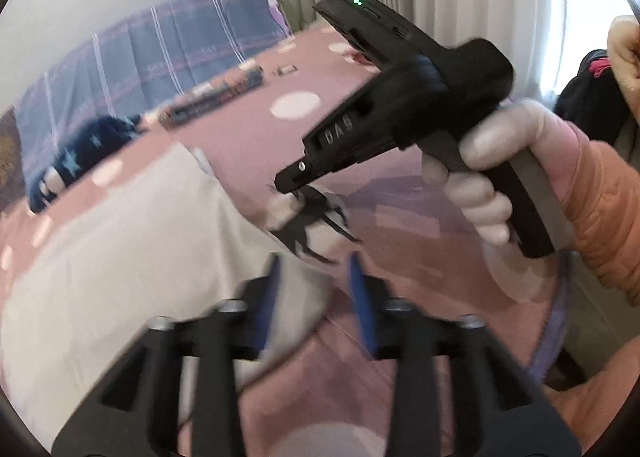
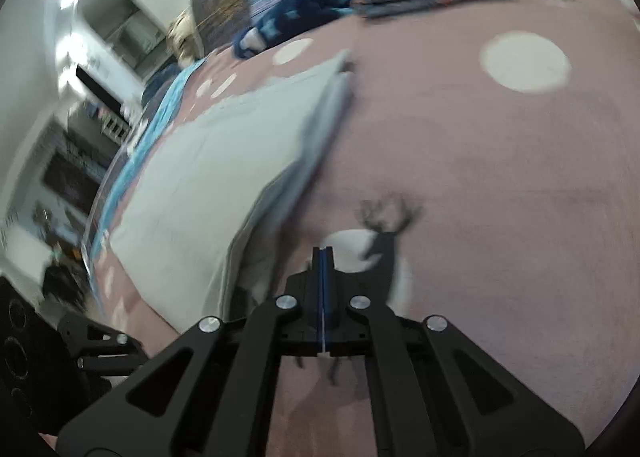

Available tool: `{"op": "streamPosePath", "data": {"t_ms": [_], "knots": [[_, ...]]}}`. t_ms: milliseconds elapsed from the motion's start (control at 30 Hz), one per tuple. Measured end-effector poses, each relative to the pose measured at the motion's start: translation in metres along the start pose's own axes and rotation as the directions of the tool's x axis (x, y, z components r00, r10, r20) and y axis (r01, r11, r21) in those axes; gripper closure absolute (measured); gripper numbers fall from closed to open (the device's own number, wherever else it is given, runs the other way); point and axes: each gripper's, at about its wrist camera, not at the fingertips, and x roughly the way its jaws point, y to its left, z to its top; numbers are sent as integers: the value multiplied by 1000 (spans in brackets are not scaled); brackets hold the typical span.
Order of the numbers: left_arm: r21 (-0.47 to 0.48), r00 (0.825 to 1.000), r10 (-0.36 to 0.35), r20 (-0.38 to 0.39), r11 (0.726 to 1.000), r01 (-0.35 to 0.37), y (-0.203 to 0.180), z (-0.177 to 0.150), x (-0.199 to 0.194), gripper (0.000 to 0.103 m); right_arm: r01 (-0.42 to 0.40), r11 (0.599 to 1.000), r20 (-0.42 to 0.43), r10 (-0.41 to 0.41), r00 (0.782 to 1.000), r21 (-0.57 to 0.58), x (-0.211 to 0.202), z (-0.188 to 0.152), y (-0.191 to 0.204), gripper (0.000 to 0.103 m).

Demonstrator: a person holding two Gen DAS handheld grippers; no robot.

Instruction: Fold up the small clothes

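Two grippers hovering over pink blanket (image 2: 500, 177): left gripper (image 1: 316, 277) gaping, empty; right gripper (image 2: 322, 257) pinched closed, empty, seemingly approaching pale cloth (image 2: 224, 161) at centre-left.

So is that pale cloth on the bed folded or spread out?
Folded: the pale cloth shows stacked layers along its near edge on the pink bedspread.

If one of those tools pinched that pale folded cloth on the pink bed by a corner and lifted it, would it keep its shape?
Probably not. The pale folded cloth looks thin and soft, with stacked layers along its edge, so it would likely droop and unfold. It seems light. On the pink bed cover, a push might bunch it rather than slide it.
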Motion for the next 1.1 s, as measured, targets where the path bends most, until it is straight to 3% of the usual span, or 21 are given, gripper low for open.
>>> {"op": "streamPosePath", "data": {"t_ms": [133, 200, 267, 333, 400, 467, 500, 567, 633, 700, 800, 933, 1033, 1100], "knots": [[-32, 997, -28, -71, 999, 25, 12, 1, 27, 64, -51, 997, 37, 49, 998, 52, 3, 36, -7, 85], [-90, 987, -112, -118, 991, 102, 16, -5, 40, 71, -74, 995, 27, 72, 997, 71, 16, 59, -7, 83], [-104, 986, -124, -115, 988, 113, 16, -9, 43, 71, -82, 992, 4, 82, 997, 93, 33, 79, -9, 81], [-100, 985, -129, -115, 988, 118, 16, -9, 43, 71, -58, 994, -33, 61, 998, 95, 55, 96, -10, 66], [-103, 984, -137, -116, 987, 125, 15, -10, 43, 71, -50, 993, -44, 55, 997, 105, 72, 105, -13, 64], [-97, 983, -140, -116, 987, 129, 16, -9, 45, 71, -94, 987, -38, 100, 994, 129, 87, 115, -15, 67], [-92, 982, -150, -113, 986, 140, 17, -9, 44, 71, -122, 983, -51, 130, 990, 136, 93, 118, -12, 98], [-95, 979, -173, -105, 982, 163, 16, -10, 41, 71, -117, 985, 0, 118, 993, 123, 84, 121, -3, 97], [-115, 974, -202, -105, 975, 190, 21, -11, 45, 71, -102, 995, 95, 100, 990, 21, 62, 123, 21, 98], [-126, 970, -218, -106, 971, 204, 23, -11, 49, 71, 30, 998, 143, -21, 990, -59, 59, 125, 34, 98], [-131, 971, -222, -93, 969, 210, 26, -12, 49, 71, 226, 972, 71, -221, 973, -63, 93, 125, 12, 102], [-139, 969, -233, -80, 965, 220, 28, -14, 48, 70, 94, 991, 91, -103, 991, 95, 76, 119, -22, 100], [-131, 968, -239, -75, 965, 228, 26, -15, 47, 65, 131, 989, 121, -138, 983, 68, 57, 117, -16, 98], [-119, 970, -234, -72, 967, 225, 24, -16, 45, 63, 109, 992, 95, -115, 989, 67, 54, 118, -12, 96]]}}
